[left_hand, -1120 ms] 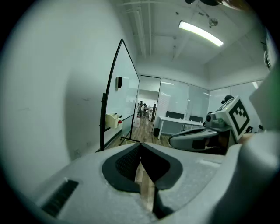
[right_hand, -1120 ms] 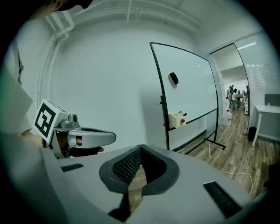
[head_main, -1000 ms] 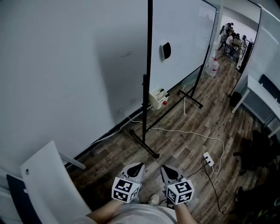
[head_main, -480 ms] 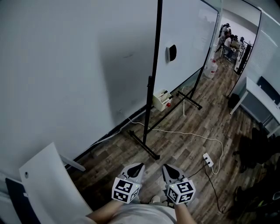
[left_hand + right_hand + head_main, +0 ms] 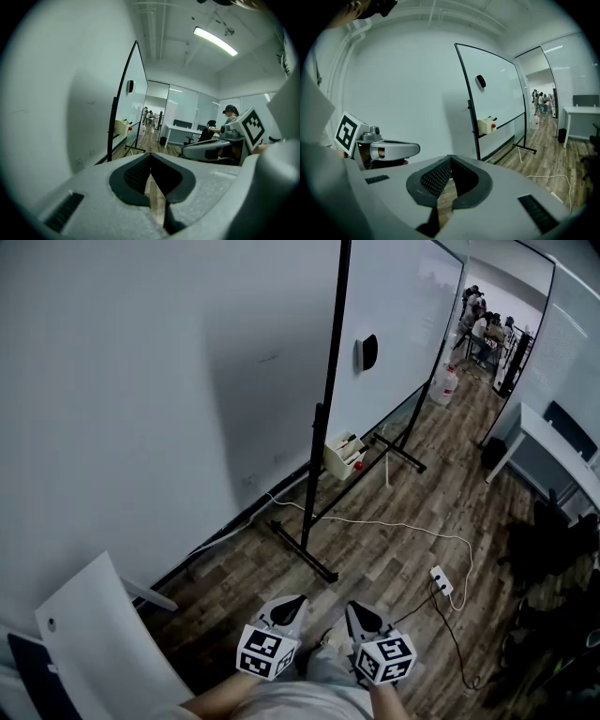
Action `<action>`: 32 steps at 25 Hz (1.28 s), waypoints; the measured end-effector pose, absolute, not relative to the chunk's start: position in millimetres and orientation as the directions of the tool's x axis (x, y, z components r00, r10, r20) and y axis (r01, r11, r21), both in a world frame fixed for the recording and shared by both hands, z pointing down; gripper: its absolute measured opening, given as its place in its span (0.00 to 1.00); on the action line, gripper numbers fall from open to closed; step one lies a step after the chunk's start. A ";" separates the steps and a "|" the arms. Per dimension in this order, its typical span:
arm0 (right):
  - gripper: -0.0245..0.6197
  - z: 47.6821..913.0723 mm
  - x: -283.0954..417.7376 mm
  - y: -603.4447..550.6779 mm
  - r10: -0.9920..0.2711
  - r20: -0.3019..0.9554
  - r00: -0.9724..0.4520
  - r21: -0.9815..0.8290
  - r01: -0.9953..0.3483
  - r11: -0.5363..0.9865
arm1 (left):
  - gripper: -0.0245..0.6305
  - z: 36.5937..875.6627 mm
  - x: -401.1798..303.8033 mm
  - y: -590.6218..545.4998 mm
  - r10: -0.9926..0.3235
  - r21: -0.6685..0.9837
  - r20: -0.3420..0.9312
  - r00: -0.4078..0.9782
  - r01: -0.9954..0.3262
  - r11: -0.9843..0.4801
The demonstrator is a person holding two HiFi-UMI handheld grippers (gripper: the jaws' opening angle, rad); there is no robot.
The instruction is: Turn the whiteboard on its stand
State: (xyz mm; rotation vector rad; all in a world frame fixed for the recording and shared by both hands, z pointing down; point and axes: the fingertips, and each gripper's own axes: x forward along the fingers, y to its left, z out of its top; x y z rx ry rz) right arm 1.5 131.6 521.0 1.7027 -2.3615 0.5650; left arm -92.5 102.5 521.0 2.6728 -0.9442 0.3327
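Note:
The whiteboard stands on its black wheeled stand beside the white wall, seen nearly edge-on in the head view. It also shows in the left gripper view as the whiteboard, and in the right gripper view as the whiteboard. My left gripper and right gripper hover side by side close to my body, well short of the stand's near foot. Both are shut and hold nothing: left gripper, right gripper.
A black eraser sticks to the board, and a cream box hangs on its tray. A white cable runs to a power strip on the wood floor. A white chair back stands at lower left, a desk at right.
Both grippers have sunk slightly towards the bottom of the head view, still shut. The whiteboard sits a little further right in the picture.

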 end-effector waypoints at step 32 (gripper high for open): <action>0.03 506.7 131.4 -70.7 -0.829 0.300 -0.471 -0.181 -0.882 0.436 | 0.05 496.4 39.4 -87.3 -0.693 0.143 0.252 0.675 -0.735 -0.663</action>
